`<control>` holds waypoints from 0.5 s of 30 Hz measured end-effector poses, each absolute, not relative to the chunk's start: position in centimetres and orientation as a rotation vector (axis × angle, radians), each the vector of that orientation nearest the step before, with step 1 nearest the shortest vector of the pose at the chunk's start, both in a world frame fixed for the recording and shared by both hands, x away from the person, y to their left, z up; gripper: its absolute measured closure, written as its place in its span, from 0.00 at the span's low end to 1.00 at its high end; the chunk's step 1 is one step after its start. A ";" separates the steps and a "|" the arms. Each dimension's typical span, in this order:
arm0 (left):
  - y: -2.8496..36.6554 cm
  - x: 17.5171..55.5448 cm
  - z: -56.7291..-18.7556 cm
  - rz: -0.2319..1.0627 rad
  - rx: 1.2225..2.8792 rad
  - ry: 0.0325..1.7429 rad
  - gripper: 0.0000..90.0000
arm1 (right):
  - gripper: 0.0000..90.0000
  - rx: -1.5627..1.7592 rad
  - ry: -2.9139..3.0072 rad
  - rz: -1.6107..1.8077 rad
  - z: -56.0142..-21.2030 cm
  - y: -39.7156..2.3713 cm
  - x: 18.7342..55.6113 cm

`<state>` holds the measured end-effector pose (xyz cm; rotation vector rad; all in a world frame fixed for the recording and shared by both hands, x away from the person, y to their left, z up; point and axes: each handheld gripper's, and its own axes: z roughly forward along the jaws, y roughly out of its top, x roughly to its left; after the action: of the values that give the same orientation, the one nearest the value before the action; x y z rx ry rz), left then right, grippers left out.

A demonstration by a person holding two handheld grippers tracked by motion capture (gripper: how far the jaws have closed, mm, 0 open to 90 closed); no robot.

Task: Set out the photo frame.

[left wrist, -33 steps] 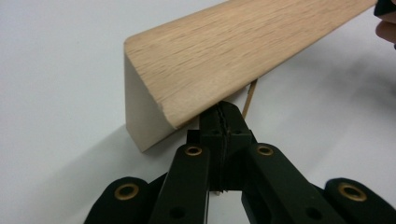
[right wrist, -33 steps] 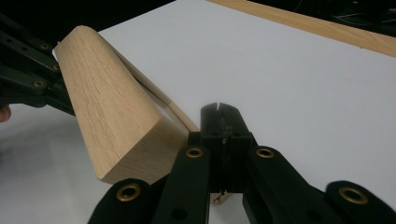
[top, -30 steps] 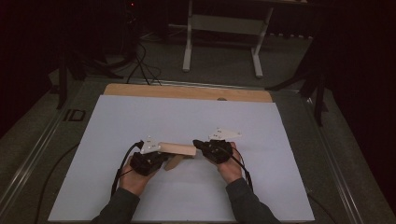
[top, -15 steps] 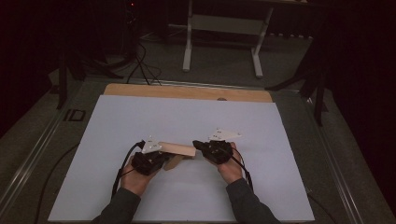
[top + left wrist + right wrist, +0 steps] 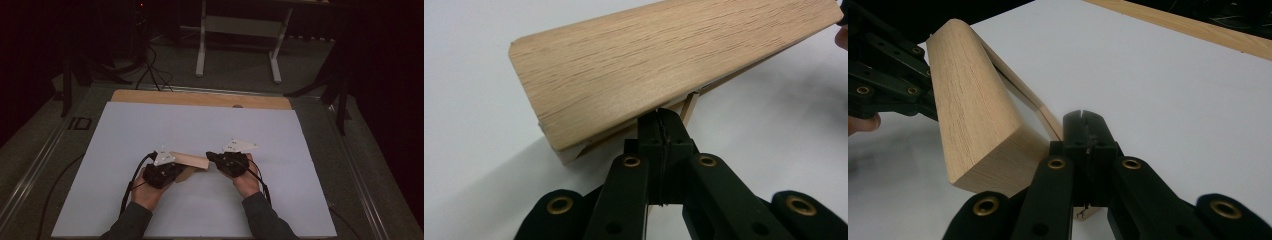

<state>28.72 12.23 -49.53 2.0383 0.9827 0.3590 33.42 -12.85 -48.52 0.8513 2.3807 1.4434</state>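
A person is sitting at the near edge of the table [image 5: 200, 125], whose white sheet is covering most of its top, with a strip of bare wood showing along the far edge. Both forearms are coming in from the bottom of the high view, each hand gripping 1 black two-jaw tool.

The wooden box [image 5: 189, 160] is sitting in the near middle of the white sheet, between the 2 hands, lying roughly left to right. It is a long, light oak piece with rounded corners, and a thin lower panel is showing beneath its top slab.

The left gripper [image 5: 664, 127] is reaching in at the left end of the box. In the left gripper view its jaws are pressing fully together, and their tips are pinching the thin edge piece under the slab, while the wide grained face [image 5: 664, 65] is tilting away above them.

The right gripper [image 5: 1087, 131] is working at the right end. In the right gripper view its jaws are likewise closing tight, clamping the thin rim that is running along the box's [image 5: 978, 115] far side. The other tool's black linkage [image 5: 888, 75] is showing at the upper left beyond the box.
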 end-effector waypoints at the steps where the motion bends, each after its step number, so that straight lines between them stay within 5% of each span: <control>1: 12.2 28.7 -49.5 0.361 2.038 0.984 1.00 | 1.00 0.849 2.381 1.442 -48.5 -12.9 33.4; 15: 12.2 28.5 -49.2 0.372 2.023 0.982 1.00 | 1.00 0.832 2.392 1.436 -48.4 -12.8 33.2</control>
<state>28.46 12.25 -49.22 2.0232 0.9818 0.3715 33.17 -12.77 -48.45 0.8324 2.3916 1.4364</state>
